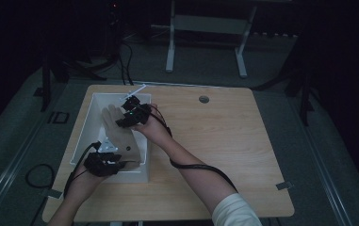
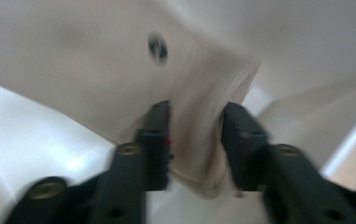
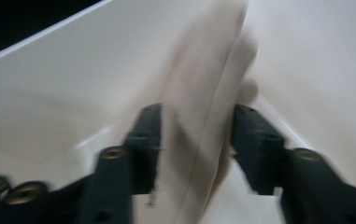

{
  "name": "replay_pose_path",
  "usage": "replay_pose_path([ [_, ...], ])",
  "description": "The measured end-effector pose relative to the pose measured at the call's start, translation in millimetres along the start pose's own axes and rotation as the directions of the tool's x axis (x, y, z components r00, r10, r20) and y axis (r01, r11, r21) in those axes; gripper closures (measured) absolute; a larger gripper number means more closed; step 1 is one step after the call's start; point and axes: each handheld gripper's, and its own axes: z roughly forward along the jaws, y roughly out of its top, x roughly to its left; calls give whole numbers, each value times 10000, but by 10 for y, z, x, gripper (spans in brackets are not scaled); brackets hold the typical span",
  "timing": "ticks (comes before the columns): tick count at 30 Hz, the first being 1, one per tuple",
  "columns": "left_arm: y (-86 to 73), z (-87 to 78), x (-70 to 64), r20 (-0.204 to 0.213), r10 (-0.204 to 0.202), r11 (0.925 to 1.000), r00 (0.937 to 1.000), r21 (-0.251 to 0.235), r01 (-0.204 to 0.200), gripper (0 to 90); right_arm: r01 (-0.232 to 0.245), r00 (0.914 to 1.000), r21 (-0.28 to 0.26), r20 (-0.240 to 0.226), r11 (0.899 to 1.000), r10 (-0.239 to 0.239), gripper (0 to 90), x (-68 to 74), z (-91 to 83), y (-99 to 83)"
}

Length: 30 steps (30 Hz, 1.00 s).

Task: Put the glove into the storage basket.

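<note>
a: what's going on over at the table (image 1: 224,141)?

b: both grippers are at the white bin (image 1: 88,123), which sits toward nine o'clock on the tabletop. there's a beige cloth (image 1: 118,128) stretched across the inside of it

a: who's got which end?

b: the left gripper (image 1: 105,162) is at the bin's six o'clock edge, nearest the person. in the left gripper view its jaws stand partly apart with a bunched fold of the cloth (image 2: 203,121) between them; it looks pinched, though the picture is blurred. there's a small dark hole (image 2: 157,46) in the fabric up toward twelve o'clock of those jaws

a: and the right one?

b: the right gripper (image 1: 129,112) is deeper in, toward the bin's twelve o'clock end, with the forearm crossing over from five o'clock. in the right gripper view the jaws are also part open, with a tall ridge of cloth (image 3: 199,112) standing between them and the bin wall (image 3: 63,79) behind. i can't tell how firmly it grips, that one's blurred too
</note>
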Motion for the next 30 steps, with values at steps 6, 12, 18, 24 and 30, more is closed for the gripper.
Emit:
replay_pose_path([
  [6,-1,-65,4,-123,-382,9977,9992,-560,374,435,2,10000,-203,-5,9998,-2,375,-5,-53,7],
  [12,45,-137,-1,-106,-1237,9852,9923,-1212,1216,205,6,9984,-424,-568,9991,-30,219,-7,-154,-16],
  [18,147,-248,-50,-159,-1631,9672,9865,-1997,1567,66,206,9950,-707,-961,9973,-274,175,-23,-344,-51],
  [24,298,-395,-123,-216,-1706,9478,9851,-2769,1581,28,391,9941,-1039,-966,9938,-492,172,-40,-588,-80],
  [30,489,-529,-203,-145,-1443,9370,9894,-3234,1319,26,502,9954,-1305,-740,9902,-603,171,-91,-825,-136],
])
